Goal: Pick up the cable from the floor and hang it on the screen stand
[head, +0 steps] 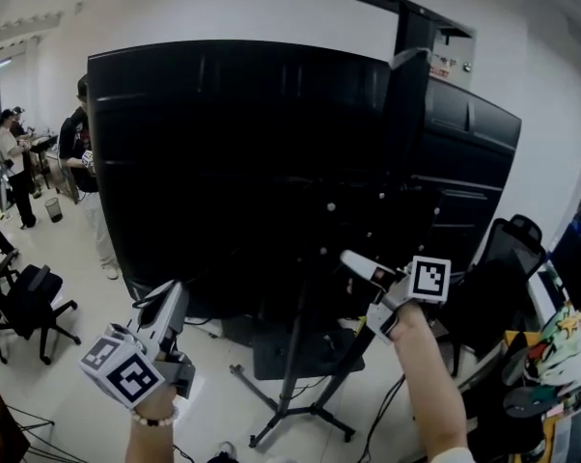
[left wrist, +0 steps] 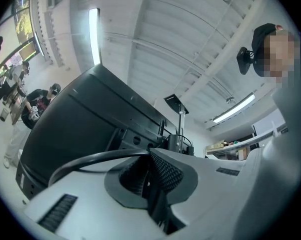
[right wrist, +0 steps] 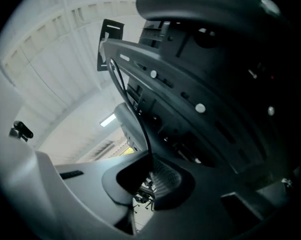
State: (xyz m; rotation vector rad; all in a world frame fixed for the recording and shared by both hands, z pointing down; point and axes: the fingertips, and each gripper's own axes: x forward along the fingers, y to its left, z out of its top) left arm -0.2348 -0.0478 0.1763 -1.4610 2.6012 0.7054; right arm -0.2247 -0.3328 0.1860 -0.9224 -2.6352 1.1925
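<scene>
cable's off the floor, pinched in both jaws

left gripper [head: 173, 295] and right gripper [head: 350, 258] are clamped tight on the cable [right wrist: 136, 115]. from the right jaws it runs up the screen stand [head: 413, 41], so right's nearer.

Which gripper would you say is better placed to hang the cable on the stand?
Right, probably: the right gripper holds the cable high near the screen stand; the left gripper grips it lower down.
</scene>
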